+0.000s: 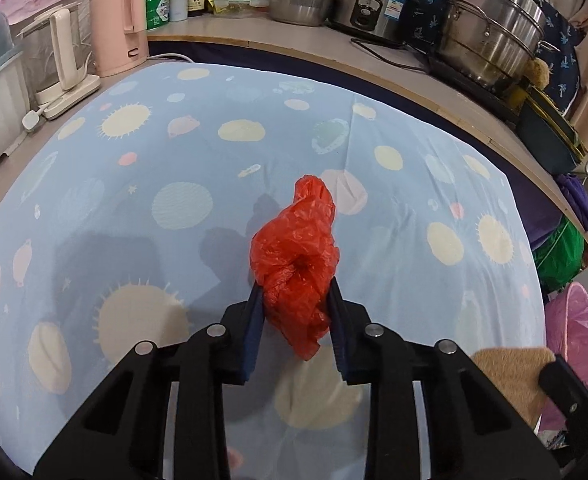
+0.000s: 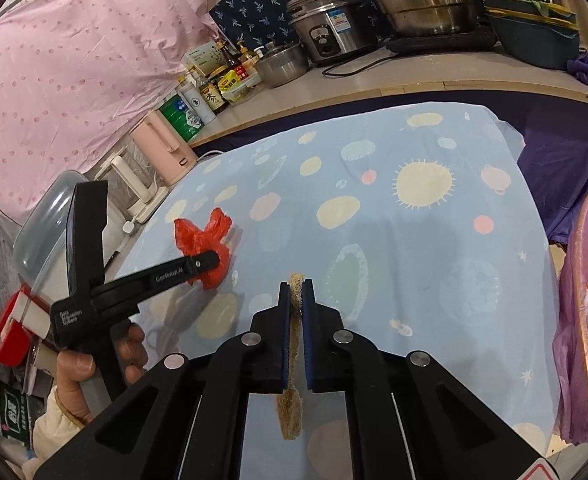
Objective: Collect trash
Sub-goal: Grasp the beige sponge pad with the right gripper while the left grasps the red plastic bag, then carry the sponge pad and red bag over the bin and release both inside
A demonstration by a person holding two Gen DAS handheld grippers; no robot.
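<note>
Pinching red plastic bag [image 1: 296,256], left hand-held gripper [image 1: 296,284], right hand-held gripper [image 2: 296,286] clamping brown pad [image 2: 295,308]

Crinkly glossy plastic, fuzzy fibre, matt cloth.
Red bag [image 1: 296,256] thin shiny plastic; tan pad [image 2: 292,408] rough; sheet [image 1: 394,264] smooth cotton.

The left gripper [image 1: 296,300] has its fingers [image 1: 254,320] pressed on a crumpled red plastic bag [image 1: 294,256] above the spotted blue cloth [image 1: 174,152] covering the tabletop; pots [image 1: 490,24] line the far counter.
</note>
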